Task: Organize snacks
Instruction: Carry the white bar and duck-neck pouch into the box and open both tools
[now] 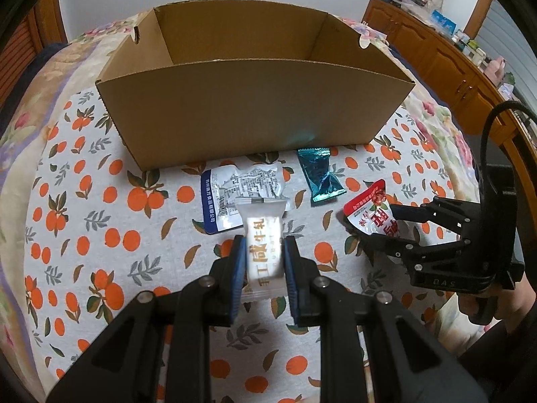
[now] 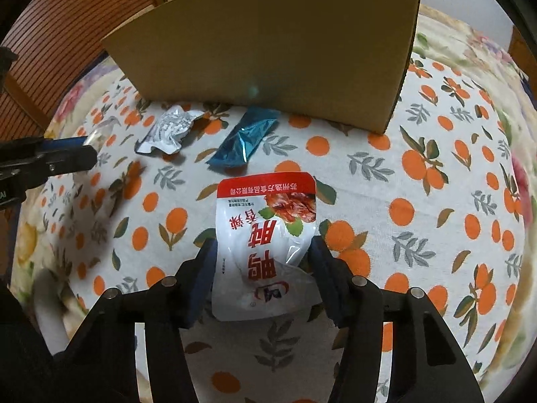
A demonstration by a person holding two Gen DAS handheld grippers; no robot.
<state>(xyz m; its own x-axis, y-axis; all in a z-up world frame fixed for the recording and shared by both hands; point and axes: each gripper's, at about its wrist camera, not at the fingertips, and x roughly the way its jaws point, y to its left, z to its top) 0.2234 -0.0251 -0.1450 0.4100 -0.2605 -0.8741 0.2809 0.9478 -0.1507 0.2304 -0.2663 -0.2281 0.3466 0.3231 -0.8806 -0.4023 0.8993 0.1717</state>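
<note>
left claw (image 1: 262,262): clamped tight on a white candy packet (image 1: 262,235) with gold lettering, blue pads squeezing both long sides, packet held up off the cloth

right claw (image 2: 261,262): jaws part way closed around the red-and-white pouch (image 2: 266,235); left pad looks like it's touching the pouch edge, right pad sits right at the crumpled side, can't honestly tell if it's pressing yet

red-and-white pouch: lying on the cloth between the right claw's fingers, red band end pointing toward the box; from the left view it's off to the right, its near end between those fingers

cardboard box (image 1: 248,114): open top, sits at the far side of the desk, nothing visible inside from here

silver packet (image 1: 241,188): flat on the cloth just in front of the box, behind the held candy

teal wrapper (image 1: 320,176): just in front of the box too, between the silver packet and the pouch

desk (image 1: 100,221): covered with a white cloth printed with oranges

background: wooden cabinets (image 1: 433,50) with clutter on top, far right
</note>
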